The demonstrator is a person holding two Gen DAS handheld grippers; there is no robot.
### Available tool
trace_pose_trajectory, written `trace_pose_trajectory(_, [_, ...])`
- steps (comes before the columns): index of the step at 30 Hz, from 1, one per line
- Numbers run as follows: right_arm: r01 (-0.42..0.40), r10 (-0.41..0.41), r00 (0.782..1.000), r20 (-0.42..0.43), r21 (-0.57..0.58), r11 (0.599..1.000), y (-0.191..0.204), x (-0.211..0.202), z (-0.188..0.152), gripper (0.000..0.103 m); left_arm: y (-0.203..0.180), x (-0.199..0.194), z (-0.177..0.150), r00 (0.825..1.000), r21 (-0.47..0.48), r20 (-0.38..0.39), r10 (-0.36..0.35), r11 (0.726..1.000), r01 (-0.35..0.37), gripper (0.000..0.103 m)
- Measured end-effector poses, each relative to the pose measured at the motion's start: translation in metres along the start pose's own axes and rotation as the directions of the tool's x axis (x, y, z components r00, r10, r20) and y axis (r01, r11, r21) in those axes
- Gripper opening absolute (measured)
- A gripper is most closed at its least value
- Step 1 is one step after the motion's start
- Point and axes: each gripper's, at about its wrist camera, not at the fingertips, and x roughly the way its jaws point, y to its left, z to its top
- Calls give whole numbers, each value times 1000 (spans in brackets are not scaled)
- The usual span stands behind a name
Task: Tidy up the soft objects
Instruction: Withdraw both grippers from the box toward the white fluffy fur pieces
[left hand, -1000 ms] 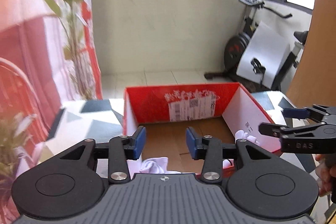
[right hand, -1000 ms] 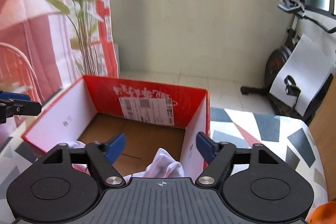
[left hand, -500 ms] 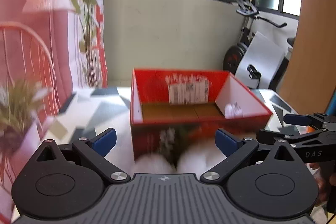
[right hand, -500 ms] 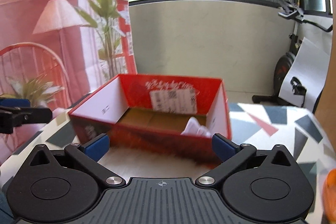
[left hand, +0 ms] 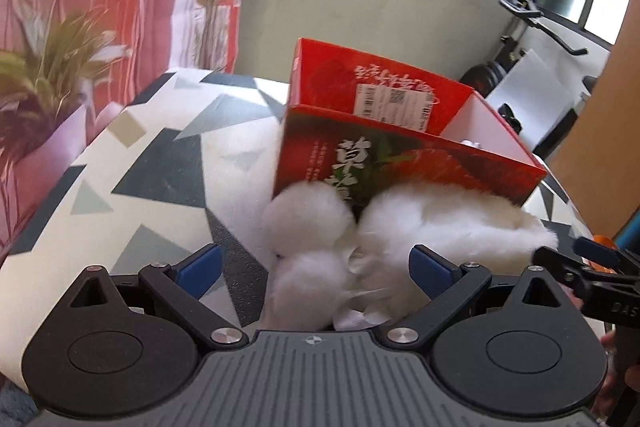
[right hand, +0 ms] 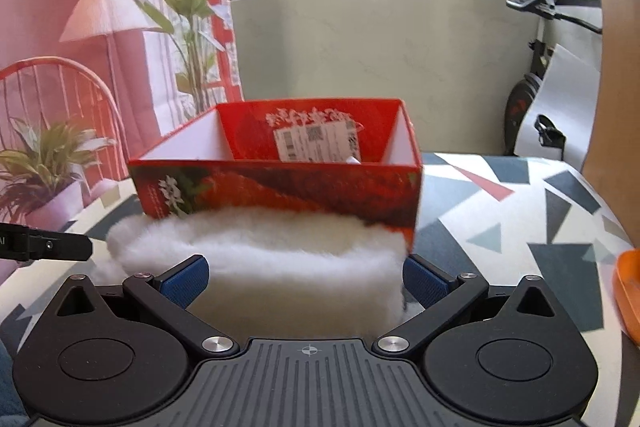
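A white fluffy soft item (left hand: 420,227) with pom-poms lies on the patterned table in front of the red cardboard box (left hand: 404,163). My left gripper (left hand: 316,267) is open, its blue pads on either side of the pom-pom end. My right gripper (right hand: 304,277) is open around the folded fluffy item (right hand: 280,259), just before the box (right hand: 280,187). A bit of white cloth (right hand: 352,159) shows inside the box. The right gripper's tip (left hand: 580,263) shows at the right of the left wrist view.
The table has a grey and white triangle-patterned cover (left hand: 160,167). A potted plant (right hand: 44,163) and red chair stand at the left. An orange object (right hand: 628,291) lies at the right table edge. An exercise bike (right hand: 536,99) stands behind.
Both grippers have pulled back out of the box and dropped low to the table. Their jaws opened wide and now straddle the white fluffy item in front of the box.
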Motion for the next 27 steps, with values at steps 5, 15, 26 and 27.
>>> trace_pose_trajectory(5, [41,-41,999,-7,3,999,-14,3,-3,103,-2,7,-1,1000,9,-6,8,1000,-8,100])
trace_pose_trajectory(15, [90,-98,991,-95,-77,993,-18,27,-15,101,-8,21,-10,999,54,-53,7,999,-4,98])
trace_pose_trajectory(26, [113,-124,986,-114,-96,989,-25,53,-6,95,-12,30,-13,996,72,-88,24,997,-18,98])
trace_pose_trajectory(27, [116,-124,987,-102,-83,990,-26,53,-3,93,-11,31,-13,996,69,-91,22,998,-16,98])
